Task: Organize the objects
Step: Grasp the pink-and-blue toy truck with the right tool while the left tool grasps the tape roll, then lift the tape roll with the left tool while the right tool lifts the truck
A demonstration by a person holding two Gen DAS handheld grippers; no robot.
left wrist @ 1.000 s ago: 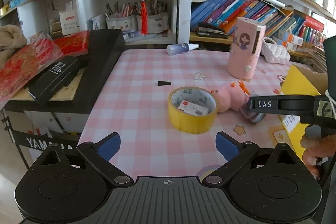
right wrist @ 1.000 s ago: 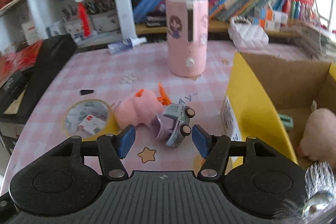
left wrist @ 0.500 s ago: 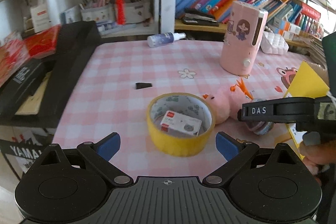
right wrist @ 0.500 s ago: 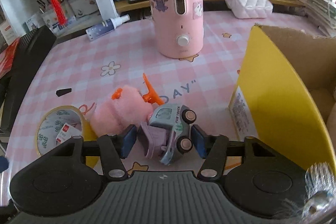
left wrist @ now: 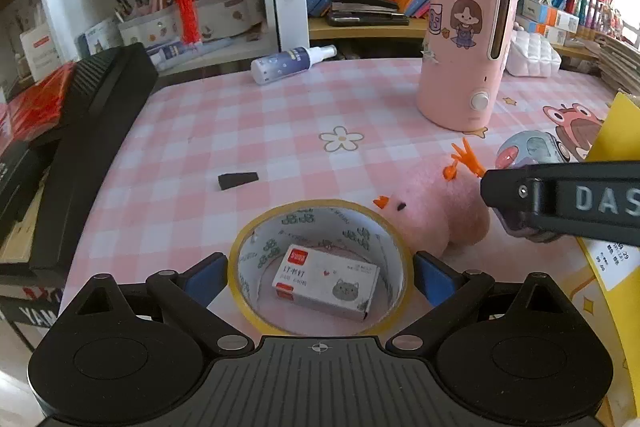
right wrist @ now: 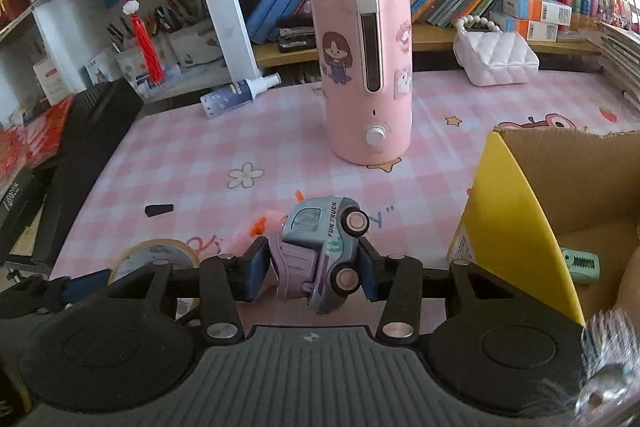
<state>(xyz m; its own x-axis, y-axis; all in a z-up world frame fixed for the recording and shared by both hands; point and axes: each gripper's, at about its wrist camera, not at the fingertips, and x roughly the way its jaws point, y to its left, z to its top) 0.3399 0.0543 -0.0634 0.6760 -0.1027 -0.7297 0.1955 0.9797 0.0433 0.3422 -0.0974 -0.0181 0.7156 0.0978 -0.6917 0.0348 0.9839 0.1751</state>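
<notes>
Toy truck (right wrist: pixel 320 251) between closing right jaws, pads touching; staple box (left wrist: pixel 326 281) inside tape roll (left wrist: pixel 320 223) between spread left jaws.

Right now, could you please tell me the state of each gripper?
Left gripper: open, its fingers either side of the tape roll, not pressing it.
Right gripper: closing on the toy truck, pads against it.

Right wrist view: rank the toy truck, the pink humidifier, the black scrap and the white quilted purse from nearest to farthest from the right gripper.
1. Toy truck: between the closing fingers of the right gripper.
2. Black scrap: on the tablecloth, ahead to the left.
3. Pink humidifier: upright, mid-table, straight ahead.
4. White quilted purse: far edge, back right by the shelf.
</notes>
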